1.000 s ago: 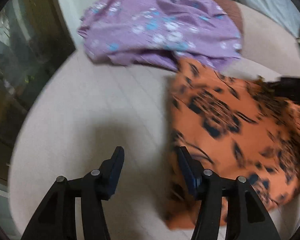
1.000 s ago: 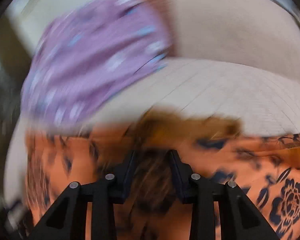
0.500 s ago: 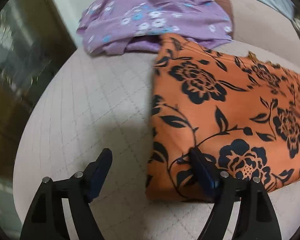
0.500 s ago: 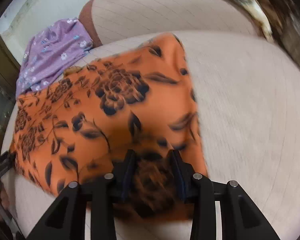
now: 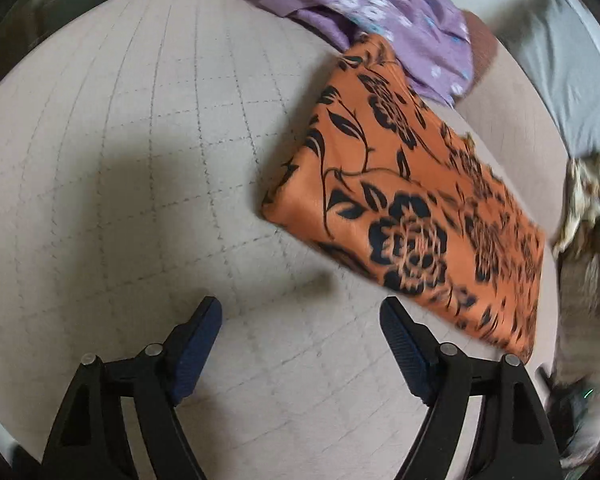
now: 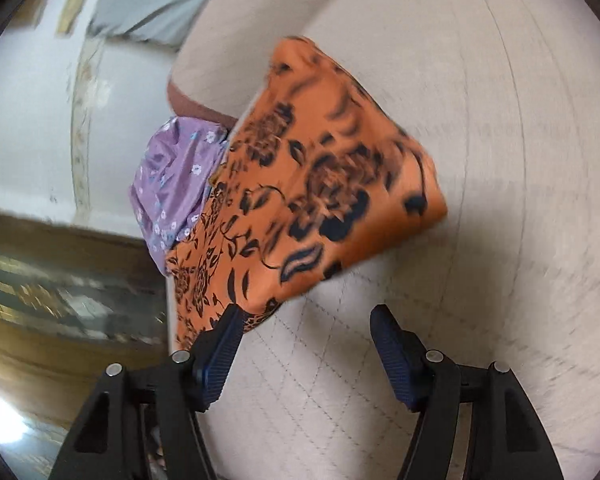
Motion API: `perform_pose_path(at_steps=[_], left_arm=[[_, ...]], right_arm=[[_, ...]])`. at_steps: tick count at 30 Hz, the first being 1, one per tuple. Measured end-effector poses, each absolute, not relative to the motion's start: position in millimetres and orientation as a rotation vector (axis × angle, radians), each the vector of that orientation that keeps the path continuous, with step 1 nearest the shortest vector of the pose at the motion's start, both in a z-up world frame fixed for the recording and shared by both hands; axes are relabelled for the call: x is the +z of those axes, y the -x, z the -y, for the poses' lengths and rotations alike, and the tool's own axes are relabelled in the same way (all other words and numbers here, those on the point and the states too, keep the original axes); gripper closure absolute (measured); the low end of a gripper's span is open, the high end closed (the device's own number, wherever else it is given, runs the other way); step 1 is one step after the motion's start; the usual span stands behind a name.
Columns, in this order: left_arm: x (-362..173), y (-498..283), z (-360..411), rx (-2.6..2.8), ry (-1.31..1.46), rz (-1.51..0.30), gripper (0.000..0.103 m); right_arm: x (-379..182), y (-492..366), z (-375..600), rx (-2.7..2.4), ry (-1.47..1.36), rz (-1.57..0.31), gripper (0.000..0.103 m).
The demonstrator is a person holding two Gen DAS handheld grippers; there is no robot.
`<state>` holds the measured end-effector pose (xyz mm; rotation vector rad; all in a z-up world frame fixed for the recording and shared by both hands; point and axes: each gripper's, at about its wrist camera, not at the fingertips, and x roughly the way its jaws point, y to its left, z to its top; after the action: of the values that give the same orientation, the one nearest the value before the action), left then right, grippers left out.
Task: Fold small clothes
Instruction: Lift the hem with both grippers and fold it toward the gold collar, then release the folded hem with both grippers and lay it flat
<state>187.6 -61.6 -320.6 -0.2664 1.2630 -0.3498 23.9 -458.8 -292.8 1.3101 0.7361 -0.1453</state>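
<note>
— What are we working over?

— A pale quilted cushion (image 5: 148,168) with a stitched grid, in a room with a white wall. On it lies the orange floral cloth (image 5: 412,216), folded into a flat rectangle.

— Where does it sit from my left side?

— Ahead and to the right of my left gripper (image 5: 300,320), whose jaws are spread wide over bare cushion, holding nothing and apart from the cloth. Its far corner touches the purple flowered garment (image 5: 364,4), which lies bunched at the cushion's far edge.

— And from the right?

— My right gripper (image 6: 304,328) is also spread wide and empty. Here the orange floral cloth (image 6: 300,196) fills the middle, its near edge just behind my left finger; I cannot tell whether they touch. The purple flowered garment (image 6: 172,184) peeks out behind it.

— Anything only one view gives?

— The left view alone shows a mottled tan fabric (image 5: 592,200) at the right edge. The right view alone shows the wooden floor (image 6: 40,340). Both catch a grey sheet (image 5: 568,80).
</note>
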Motion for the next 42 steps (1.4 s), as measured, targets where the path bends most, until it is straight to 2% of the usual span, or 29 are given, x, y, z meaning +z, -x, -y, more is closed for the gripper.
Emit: perform_pose_path(at_steps=[3, 6, 11, 12, 13, 14, 15, 16, 18, 21, 29, 33, 35, 36, 38, 40, 41, 42], left_arm=[[-322, -202, 75, -0.379, 0.331, -1.247, 0.016], [-326, -223, 89, -0.344, 0.374, -1.221, 0.007], [-329, -252, 91, -0.287, 0.504, -1.138, 0.007], [-329, -256, 90, -0.276, 0.535, -1.129, 0.014], [-328, -258, 89, -0.246, 0.539, -1.125, 0.025], [-327, -258, 88, -0.221, 0.525, -1.130, 0.053], [-327, -259, 89, -0.227, 0.518, -1.141, 0.064], [-327, -258, 90, -0.264, 0.535, -1.146, 0.073], [-320, -253, 88, -0.283, 0.527, -1.135, 0.082], [-303, -243, 84, -0.306, 0.505, -1.100, 0.088], [-254, -184, 43, -0.387, 0.382, -1.052, 0.089], [-269, -138, 20, -0.374, 0.254, -1.088, 0.088], [-297, -122, 9, -0.311, 0.167, -1.165, 0.088], [-307, -115, 1, -0.292, 0.145, -1.173, 0.085], [-299, -103, -10, -0.299, 0.149, -1.135, 0.081], [-272, -94, -13, -0.285, 0.112, -1.047, 0.079], [-258, -90, -10, -0.289, 0.091, -0.997, 0.075], [-247, -86, -5, -0.292, 0.067, -0.958, 0.068]], right_arm=[[-309, -26, 465, -0.158, -1.418, -0.695, 0.033], [-314, -44, 475, -0.177, -1.439, -0.647, 0.031], [-325, -86, 498, -0.244, -1.442, -0.569, 0.031], [-323, -89, 505, -0.266, -1.440, -0.542, 0.032], [-323, -95, 508, -0.285, -1.431, -0.528, 0.037], [-321, -99, 511, -0.309, -1.412, -0.532, 0.062], [-323, -102, 514, -0.322, -1.397, -0.551, 0.075], [-327, -104, 514, -0.326, -1.398, -0.565, 0.077], [-325, -99, 510, -0.336, -1.387, -0.533, 0.079], [-300, -95, 498, -0.346, -1.259, -0.523, 0.081], [-243, -46, 473, -0.265, -1.158, -0.509, 0.081], [-249, -4, 460, -0.230, -1.177, -0.544, 0.081], [-268, 6, 454, -0.257, -1.165, -0.671, 0.075], [-282, 10, 452, -0.293, -1.160, -0.764, 0.074], [-300, 21, 456, -0.339, -1.182, -0.847, 0.069], [-297, 43, 469, -0.360, -1.266, -0.774, 0.062], [-285, 53, 476, -0.433, -1.235, -0.739, 0.054], [-266, 63, 483, -0.497, -1.168, -0.677, 0.053]])
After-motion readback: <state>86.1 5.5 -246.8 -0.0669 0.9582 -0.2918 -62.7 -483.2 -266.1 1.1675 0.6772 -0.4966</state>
